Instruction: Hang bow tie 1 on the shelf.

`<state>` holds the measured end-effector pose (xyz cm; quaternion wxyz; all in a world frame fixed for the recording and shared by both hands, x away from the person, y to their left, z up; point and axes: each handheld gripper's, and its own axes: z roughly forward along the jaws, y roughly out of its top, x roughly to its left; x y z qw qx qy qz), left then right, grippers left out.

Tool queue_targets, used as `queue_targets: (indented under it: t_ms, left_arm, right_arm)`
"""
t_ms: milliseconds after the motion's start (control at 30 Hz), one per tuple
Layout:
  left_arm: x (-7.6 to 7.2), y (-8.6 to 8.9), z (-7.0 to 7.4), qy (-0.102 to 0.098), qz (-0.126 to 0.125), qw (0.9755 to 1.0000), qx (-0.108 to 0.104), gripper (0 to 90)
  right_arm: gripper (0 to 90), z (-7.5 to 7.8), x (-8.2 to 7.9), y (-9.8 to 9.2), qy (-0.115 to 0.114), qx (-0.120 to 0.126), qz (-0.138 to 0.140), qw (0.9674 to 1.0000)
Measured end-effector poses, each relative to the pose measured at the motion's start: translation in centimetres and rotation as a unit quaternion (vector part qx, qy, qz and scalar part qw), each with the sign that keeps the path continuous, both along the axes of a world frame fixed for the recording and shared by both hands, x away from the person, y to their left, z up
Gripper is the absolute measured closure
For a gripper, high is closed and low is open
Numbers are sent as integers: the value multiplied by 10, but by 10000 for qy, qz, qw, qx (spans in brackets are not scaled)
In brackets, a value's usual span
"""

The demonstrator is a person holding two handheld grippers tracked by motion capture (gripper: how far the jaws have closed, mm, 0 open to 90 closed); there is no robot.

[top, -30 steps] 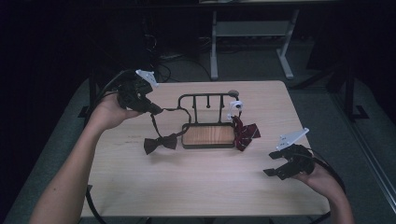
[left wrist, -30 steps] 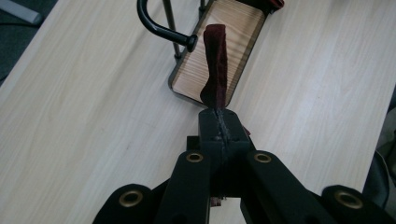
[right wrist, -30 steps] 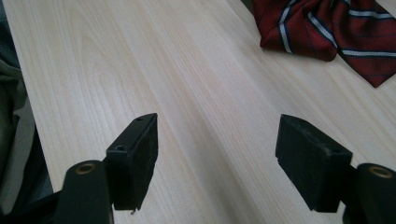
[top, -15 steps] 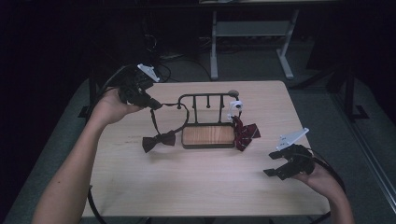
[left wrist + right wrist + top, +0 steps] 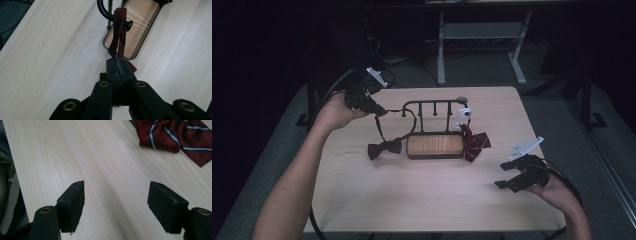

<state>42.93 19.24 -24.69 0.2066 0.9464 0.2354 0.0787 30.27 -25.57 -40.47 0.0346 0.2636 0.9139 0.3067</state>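
A black metal rack [image 5: 432, 106] on a wooden base [image 5: 434, 145] stands mid-table. A dark red bow tie [image 5: 384, 148] lies left of the base. Its strap [image 5: 117, 37] runs up over the rack's left hook end [image 5: 128, 24] and into my left gripper [image 5: 379, 111], which is shut on it above the table's far left. In the left gripper view the jaws [image 5: 119, 66] pinch both layers of the strap. A red striped bow tie [image 5: 474, 142] lies at the base's right end. My right gripper [image 5: 512, 180] hovers open near the table's right front, its jaws [image 5: 116, 197] holding nothing.
A small white object [image 5: 464, 114] sits at the rack's right end. The striped tie [image 5: 180, 132] lies beyond the right gripper's jaws. Dark floor and a white stand [image 5: 479, 35] lie behind the table. A cable trails from each gripper.
My left gripper has shifted slightly up and away with the strap, and the dark bow tie has crept a little toward the rack. The right gripper has stayed put.
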Motion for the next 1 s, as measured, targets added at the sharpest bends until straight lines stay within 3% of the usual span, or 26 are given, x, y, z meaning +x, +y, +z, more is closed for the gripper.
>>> queue_targets:
  t_ms: [333,500,900,1000]
  left_arm:
    - [3,-2,-5,12,78,10000,45,887]
    - [4,-1,-7,45,137,9999,34,817]
    - [-3,3,-13,160,-4,9999,45,799]
    - [-5,4,-16,179,-21,9998,-47,793]
  right_arm:
    - [294,1,-1,-1,-18,8,4,10000]
    - [294,1,-1,-2,-29,6,-6,10000]
    - [292,1,-1,-3,-26,19,-50,10000]
    - [286,0,-1,-4,-12,13,-84,10000]
